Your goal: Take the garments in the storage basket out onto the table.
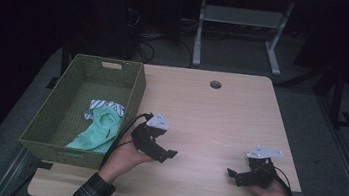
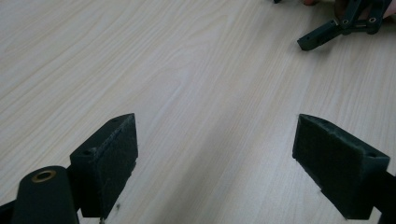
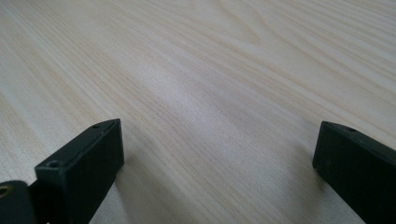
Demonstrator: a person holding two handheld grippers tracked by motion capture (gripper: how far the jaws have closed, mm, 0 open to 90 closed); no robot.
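A dim lab or office workroom, set up for recording.

A light wood-grain desk with a round cable hole [image 1: 215, 84] stands on grey carpet [image 1: 307, 109]; behind it, tangled black cables [image 1: 144, 44] and a white metal table frame [image 1: 241, 30].

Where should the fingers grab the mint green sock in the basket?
Probably the mint green sock is best pinched at its bunched upper end, near the striped cloth, where the fabric humps up. Come straight down from above with the left gripper, because the green woven basket has tall walls that block a sideways reach. Its lower end lies flat and looks harder to pinch.
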